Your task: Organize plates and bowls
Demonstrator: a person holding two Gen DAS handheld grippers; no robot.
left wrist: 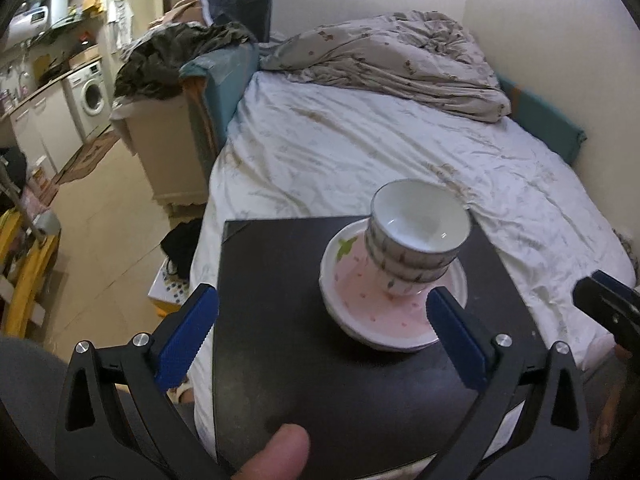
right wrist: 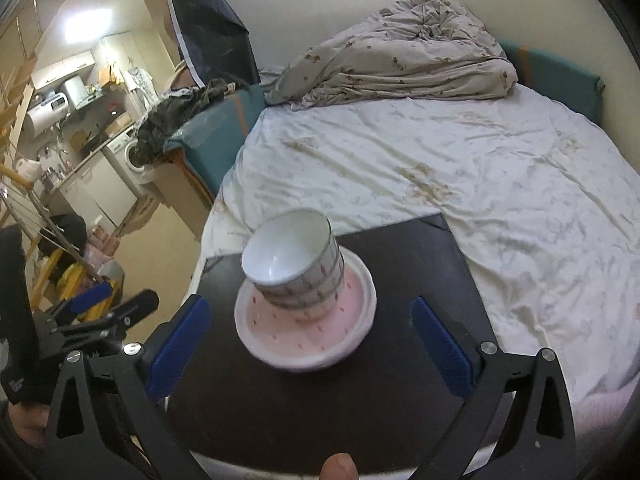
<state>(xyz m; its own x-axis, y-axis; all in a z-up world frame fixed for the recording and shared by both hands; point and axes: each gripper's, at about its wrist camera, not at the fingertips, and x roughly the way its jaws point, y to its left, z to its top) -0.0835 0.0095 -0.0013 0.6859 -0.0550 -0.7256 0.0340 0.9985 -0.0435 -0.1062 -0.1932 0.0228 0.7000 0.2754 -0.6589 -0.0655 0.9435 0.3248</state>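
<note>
The stacked bowls (left wrist: 416,240) on pink plates (left wrist: 360,312) sit mid-board (left wrist: 280,280), beyond both grippers' wide-open, empty fingers (left wrist: 188,336).

White bowls (left wrist: 416,240), patterned outside, nested upright, leaning slightly, stood in pink speckled plates (left wrist: 384,316), stacked on black board (left wrist: 288,360) on bed.

Stacked bowls (left wrist: 416,240) sit in plates (left wrist: 384,316), on table (left wrist: 280,320) at bed's (left wrist: 360,140) near end (quilt (left wrist: 400,56) bunched at far end); kitchen (left wrist: 60,92) far left.
</note>
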